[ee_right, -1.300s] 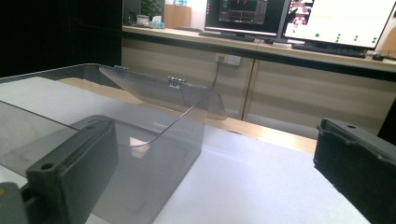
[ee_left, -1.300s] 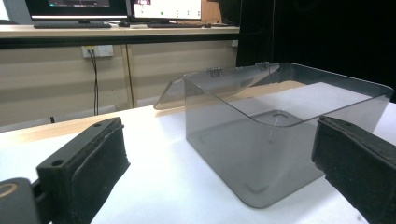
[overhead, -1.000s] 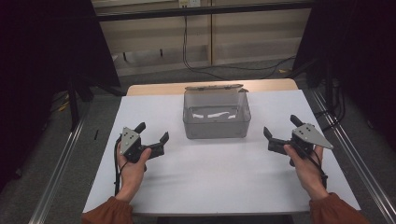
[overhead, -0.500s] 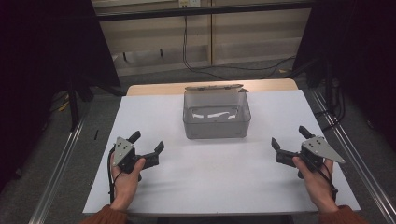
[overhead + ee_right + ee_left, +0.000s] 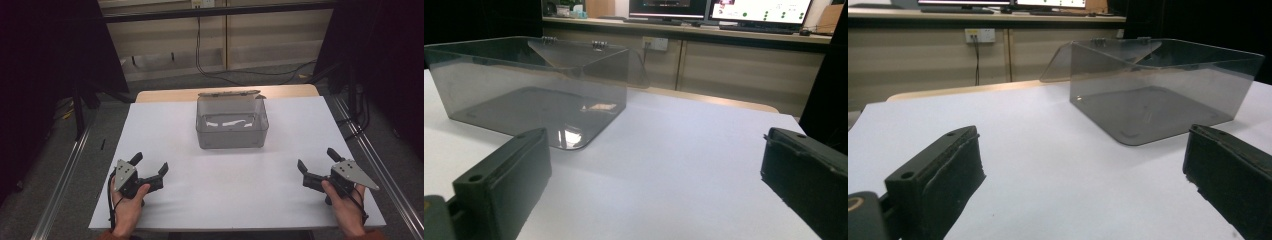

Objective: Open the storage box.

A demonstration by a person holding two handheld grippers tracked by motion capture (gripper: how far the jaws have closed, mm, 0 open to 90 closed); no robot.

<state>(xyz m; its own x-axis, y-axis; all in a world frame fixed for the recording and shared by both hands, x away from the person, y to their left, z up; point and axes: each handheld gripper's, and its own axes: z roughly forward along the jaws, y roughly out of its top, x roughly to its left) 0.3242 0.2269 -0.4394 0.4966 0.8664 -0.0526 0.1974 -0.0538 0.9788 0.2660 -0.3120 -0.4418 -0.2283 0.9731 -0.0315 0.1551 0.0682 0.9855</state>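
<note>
The box sits at the far middle of the table, lid hinged back behind it, nothing visible inside. I judge it light, rigid clear plastic, slick and thin-walled, so I'd pinch a side wall at the rim or the lid's free edge, gently. My left gripper rests near-left and my right gripper near-right, both with jaws spread wide and empty, well apart from the box. Bare table lies between; both sit close to the near edge.
</note>
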